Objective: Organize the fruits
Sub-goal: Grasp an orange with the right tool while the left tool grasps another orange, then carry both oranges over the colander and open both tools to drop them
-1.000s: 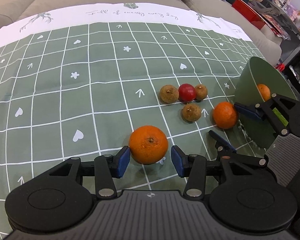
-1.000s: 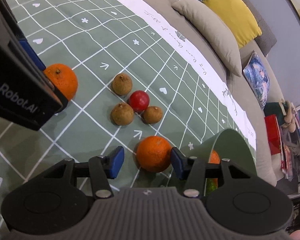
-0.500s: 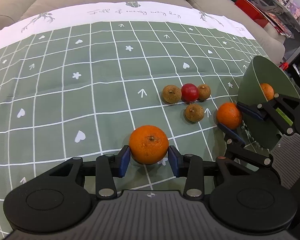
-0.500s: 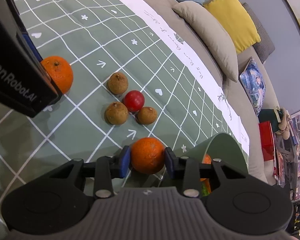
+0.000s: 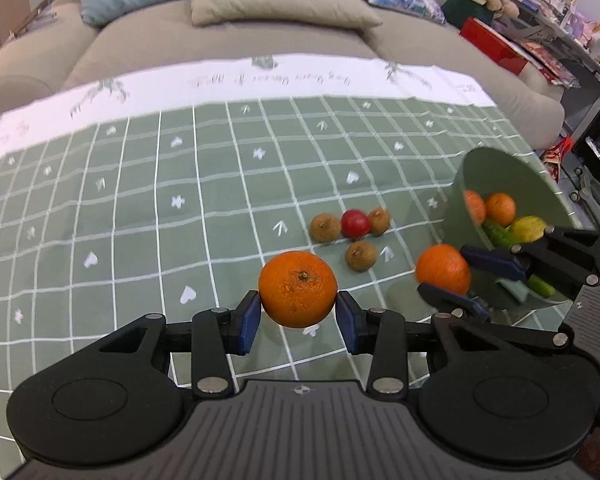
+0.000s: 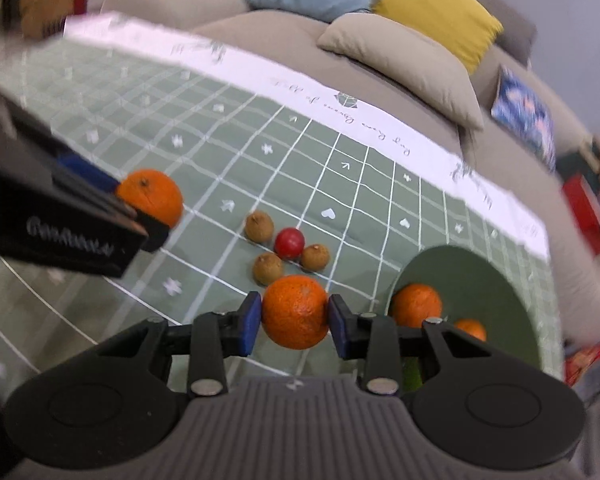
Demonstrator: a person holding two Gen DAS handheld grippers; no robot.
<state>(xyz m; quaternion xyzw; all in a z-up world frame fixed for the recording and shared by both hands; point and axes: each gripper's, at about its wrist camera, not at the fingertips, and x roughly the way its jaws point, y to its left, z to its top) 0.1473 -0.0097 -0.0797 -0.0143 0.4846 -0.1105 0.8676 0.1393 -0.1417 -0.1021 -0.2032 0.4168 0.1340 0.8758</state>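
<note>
An orange (image 5: 297,289) is clamped in the left gripper (image 5: 297,320), another orange (image 6: 294,312) in the right gripper (image 6: 294,330); transfer into the green bowl (image 5: 500,176) at the tablecloth's (image 5: 140,200) right edge is judged next.

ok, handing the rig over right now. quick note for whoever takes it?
Left gripper: shut on a round orange tangerine.
Right gripper: shut on a second orange tangerine, close beside the green plastic bowl.
Done: bowl already holds two oranges plus green and yellow produce.
Left: drop both tangerines in, then the small red round fruit and three brown longans on the green checked cloth.
</note>
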